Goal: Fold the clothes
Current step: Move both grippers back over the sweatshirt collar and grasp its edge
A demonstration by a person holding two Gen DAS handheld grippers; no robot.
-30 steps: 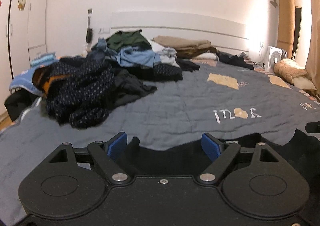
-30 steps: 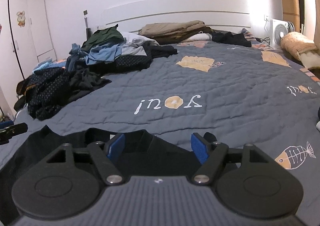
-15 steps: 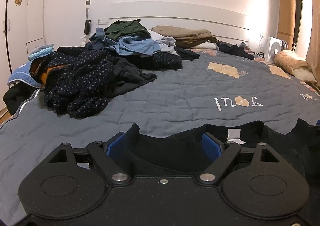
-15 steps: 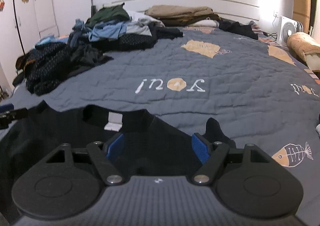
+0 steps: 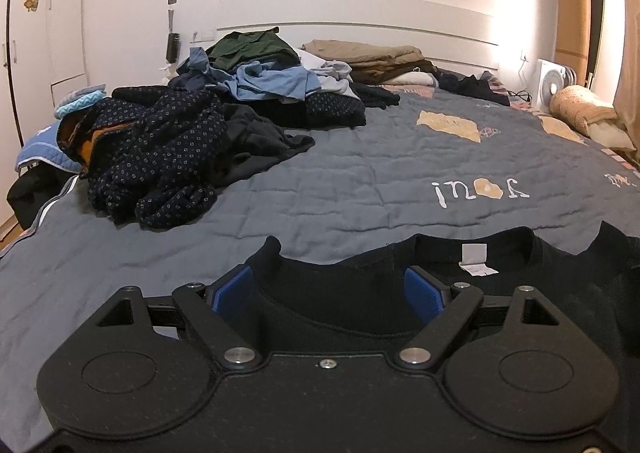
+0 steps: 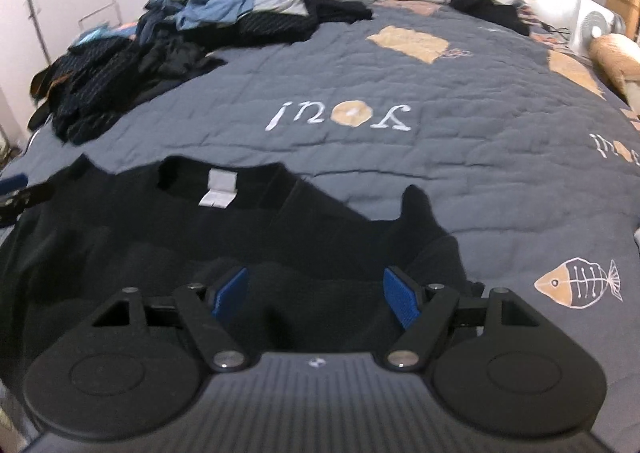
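The grey quilted bedspread (image 5: 320,189) carries a black knit sweatshirt (image 6: 168,237) spread flat along its near edge, collar and white neck label (image 5: 476,259) toward the headboard. It looks soft, limp and light (it will sag wherever unsupported), so I judge the shoulder seams the best hold. My left gripper (image 5: 328,289) and my right gripper (image 6: 316,295) hang over it, jaws spread, pinching nothing.

Two black disc-shaped housings are seen behind each claw, the left gripper (image 5: 328,291) and right gripper (image 6: 316,295); blue ribbed pads (image 6: 401,303) are carried on black linkages fixed with silver screws.
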